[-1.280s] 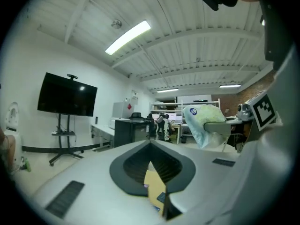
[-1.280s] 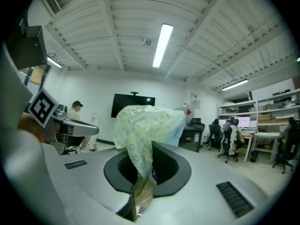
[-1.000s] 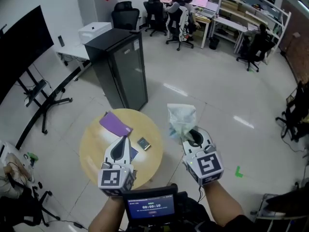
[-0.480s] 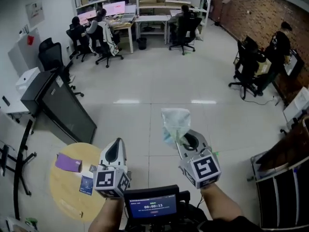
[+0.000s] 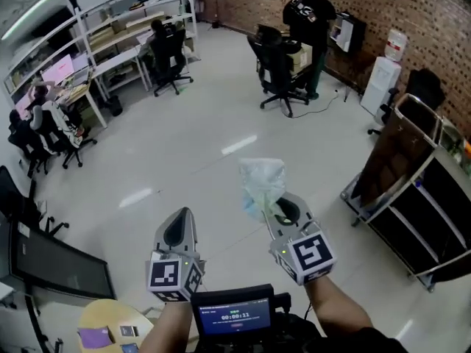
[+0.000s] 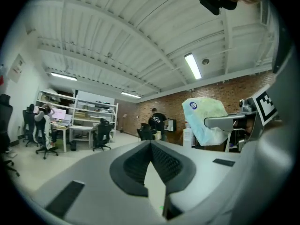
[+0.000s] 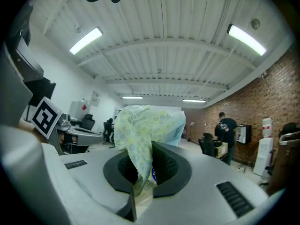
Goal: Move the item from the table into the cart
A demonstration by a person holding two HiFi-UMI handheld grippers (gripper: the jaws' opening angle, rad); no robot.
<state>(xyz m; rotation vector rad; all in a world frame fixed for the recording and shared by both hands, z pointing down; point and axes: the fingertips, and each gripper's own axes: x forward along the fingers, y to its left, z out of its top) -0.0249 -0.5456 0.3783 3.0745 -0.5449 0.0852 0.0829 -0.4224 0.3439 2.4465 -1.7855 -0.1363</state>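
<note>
The soft printed packet [image 7: 146, 125] is pinched in my right gripper [image 5: 274, 210], whose jaws are closed tight on its lower edge, so that the rest of the packet stands up and forward past the jaw tips, off any surface. I hold this gripper out level in front of me, with my right forearm [image 5: 335, 316] stretched forward and the marker cube facing up at me. My left gripper [image 5: 182, 218] sits alongside to its left, also level and pointing the same way; its jaw tips meet with nothing between them. The cart [image 5: 412, 197], black with a metal frame, stands well apart, ahead and to the right of my right gripper. The round table [image 5: 99, 313] lies down behind and to the left of my left gripper.
</note>
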